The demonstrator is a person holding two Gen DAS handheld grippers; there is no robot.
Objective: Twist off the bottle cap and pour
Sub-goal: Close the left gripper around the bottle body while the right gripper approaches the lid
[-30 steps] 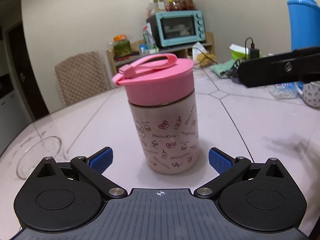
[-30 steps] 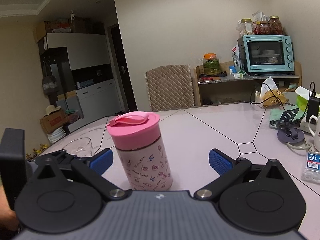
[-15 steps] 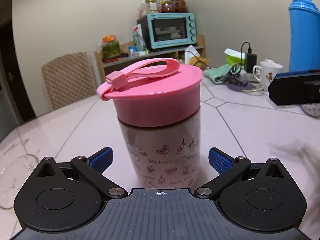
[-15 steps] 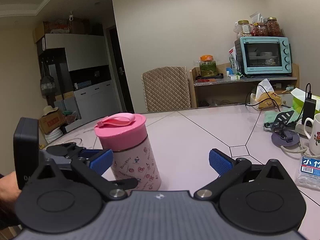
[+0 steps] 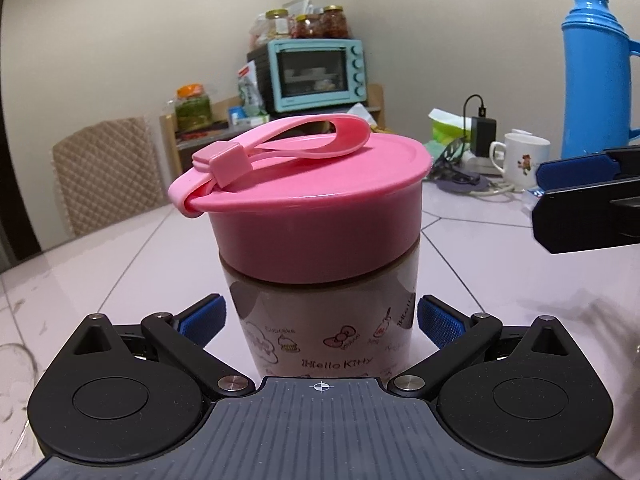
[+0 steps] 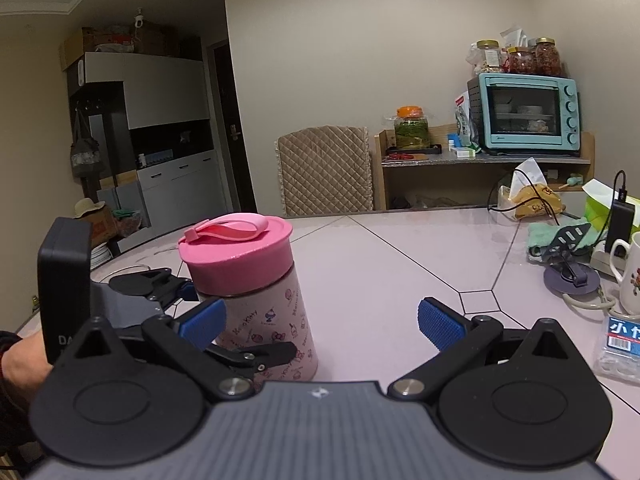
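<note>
A Hello Kitty bottle [image 5: 320, 336] with a pink screw cap [image 5: 312, 216] and a pink strap stands upright on the pale table [image 5: 500, 272]. My left gripper [image 5: 320, 316] is open, its blue pads on either side of the bottle's body with a small gap each side. In the right wrist view the bottle [image 6: 264, 320] stands at the left with the left gripper [image 6: 240, 340] around it. My right gripper [image 6: 320, 316] is open and empty, to the right of the bottle. It also shows at the right edge of the left wrist view [image 5: 588, 204].
A glass bowl [image 5: 16, 372] sits at the table's left. A blue thermos [image 5: 596, 72], a white mug [image 5: 520, 156], a charger with cables [image 6: 572, 276] and a water bottle pack [image 6: 620, 344] crowd the right side. A chair [image 6: 324, 172] stands behind the table.
My left gripper has moved forward until the bottle stands between its pads. The right gripper has shifted a little; the bottle has not moved.
</note>
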